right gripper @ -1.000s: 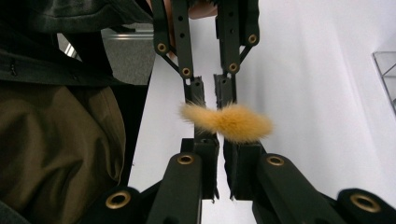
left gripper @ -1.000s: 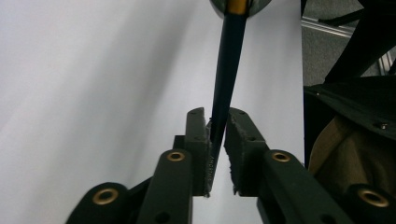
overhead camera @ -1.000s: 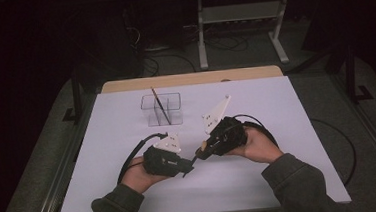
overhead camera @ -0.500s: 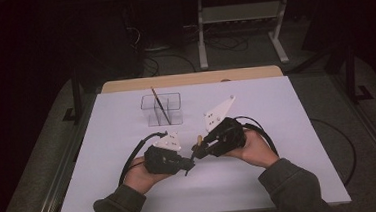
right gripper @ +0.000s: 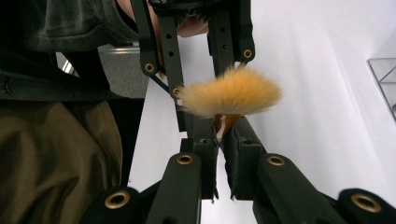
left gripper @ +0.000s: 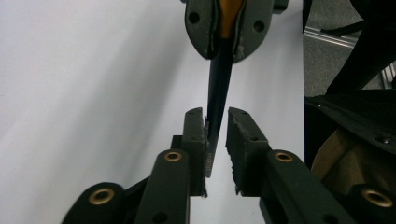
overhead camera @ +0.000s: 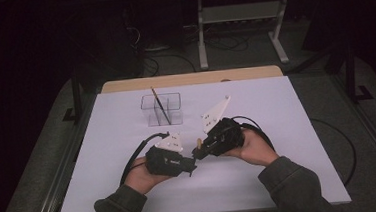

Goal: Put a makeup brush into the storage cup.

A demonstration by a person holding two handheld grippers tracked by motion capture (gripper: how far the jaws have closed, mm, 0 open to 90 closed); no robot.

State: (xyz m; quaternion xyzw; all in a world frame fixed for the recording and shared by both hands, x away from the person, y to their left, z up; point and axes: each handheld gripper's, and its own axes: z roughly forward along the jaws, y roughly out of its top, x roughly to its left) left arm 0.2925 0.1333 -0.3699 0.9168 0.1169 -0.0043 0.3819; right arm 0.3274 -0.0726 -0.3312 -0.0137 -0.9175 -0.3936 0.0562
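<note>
A makeup brush with fluffy orange bristles [right gripper: 231, 95] and a dark thin handle [left gripper: 218, 93] spans the two grippers above the white table middle. My right gripper [right gripper: 223, 133] is shut on the brush just below the bristles, and its jaws show from the front [left gripper: 229, 28] in the left gripper view. My left gripper [left gripper: 215, 116] has the handle's end between its jaws. They have just been opening: the handle lies against one pad [left gripper: 198, 135] with a gap at the other. From above, the left gripper [overhead camera: 193, 168] and right gripper [overhead camera: 198, 153] meet tip to tip.
A clear plastic box [overhead camera: 161, 109] stands behind the hands with a dark thin brush [overhead camera: 157, 100] leaning in it. The white table sheet [overhead camera: 278, 130] stretches out on both sides. Cables trail from both grippers. Dark floor and a metal stand lie beyond the table.
</note>
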